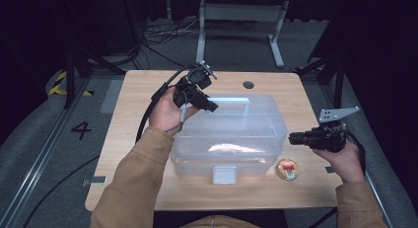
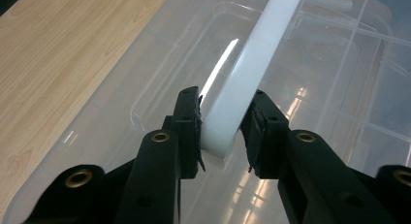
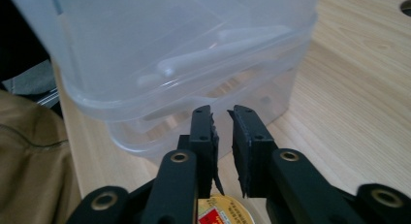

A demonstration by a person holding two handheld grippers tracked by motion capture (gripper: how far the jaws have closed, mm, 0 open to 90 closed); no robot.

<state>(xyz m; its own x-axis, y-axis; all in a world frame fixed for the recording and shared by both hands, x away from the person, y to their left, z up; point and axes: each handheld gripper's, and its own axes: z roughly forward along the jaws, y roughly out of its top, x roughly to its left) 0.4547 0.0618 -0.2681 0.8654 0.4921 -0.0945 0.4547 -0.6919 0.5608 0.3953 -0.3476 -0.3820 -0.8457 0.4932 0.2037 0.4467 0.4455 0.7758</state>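
A clear plastic storage box (image 1: pixel 246 134) with a white latch (image 1: pixel 224 174) stands in the middle of the wooden table (image 1: pixel 133 99). Its lid (image 2: pixel 145 73) carries a white handle (image 1: pixel 231 100). My left gripper (image 1: pixel 209 105) reaches down onto the handle's left end. In the left gripper view the handle (image 2: pixel 252 59) runs between the jaws of this gripper (image 2: pixel 223 95), and both pads press on it. My right gripper (image 1: pixel 292 138) hovers level at the box's right side, pointing at its wall (image 3: pixel 169 40). This gripper (image 3: pixel 220 110) shows a narrow gap between its pads, with nothing in it.
A small round tub (image 1: pixel 287 169) with a yellow and red label lies on the table by the box's front right corner, just under the right gripper's jaws (image 3: pixel 218 212). A cable hole (image 1: pixel 248 84) sits near the table's far edge. A tan sleeve (image 1: pixel 133 183) crosses the front left.
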